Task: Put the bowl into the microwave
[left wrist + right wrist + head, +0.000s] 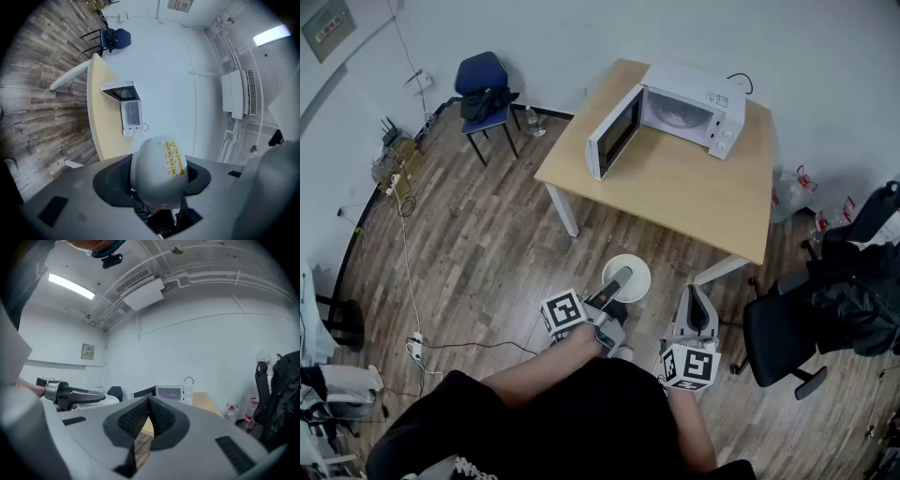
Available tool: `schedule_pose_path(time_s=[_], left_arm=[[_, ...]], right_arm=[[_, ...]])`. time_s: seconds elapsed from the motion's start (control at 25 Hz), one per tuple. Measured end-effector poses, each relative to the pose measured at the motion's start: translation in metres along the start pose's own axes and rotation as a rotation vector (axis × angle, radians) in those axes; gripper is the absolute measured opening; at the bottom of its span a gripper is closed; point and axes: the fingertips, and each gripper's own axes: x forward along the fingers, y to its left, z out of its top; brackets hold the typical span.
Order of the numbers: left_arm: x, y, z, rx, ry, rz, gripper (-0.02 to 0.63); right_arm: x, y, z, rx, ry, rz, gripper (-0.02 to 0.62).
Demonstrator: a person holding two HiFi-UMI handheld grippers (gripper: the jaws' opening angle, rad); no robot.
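Observation:
In the head view a white bowl (627, 277) hangs over the wooden floor, short of the table (675, 187), with my left gripper (617, 281) shut on its rim. The left gripper view shows the bowl's underside (157, 171) with a yellow sticker, clamped between the dark pads. The white microwave (692, 111) stands at the table's far end with its door (612, 133) swung open to the left; it also shows small in the left gripper view (127, 111). My right gripper (696, 298) hovers beside the left one, shut and empty, its pads (140, 420) meeting at the tips.
A blue chair (487, 89) stands at the back left. A black office chair (786, 330) and dark bags (861, 281) are to the right of the table. Water bottles (792, 190) stand by the wall. A power strip and cables (416, 349) lie on the floor at left.

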Motion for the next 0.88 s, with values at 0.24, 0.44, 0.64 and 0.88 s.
schedule_pose_path(time_s=[0.24, 0.44, 0.64, 0.88], left_arm=[[0.007, -0.013, -0.008, -0.041, -0.049, -0.057, 0.225], [-0.009, -0.002, -0.02, -0.04, -0.063, -0.022, 0.226], [-0.012, 0.005, -0.019, -0.045, -0.085, -0.013, 0.225], [0.002, 0.012, -0.005, -0.029, -0.082, 0.014, 0.226]], right_arm=[[-0.006, -0.008, 0.006, -0.01, -0.041, 0.052, 0.06], [-0.019, -0.019, -0.002, -0.001, -0.034, 0.062, 0.061], [-0.025, -0.02, -0.008, 0.036, -0.052, 0.083, 0.061], [-0.013, -0.024, -0.016, 0.033, -0.019, 0.088, 0.061]])
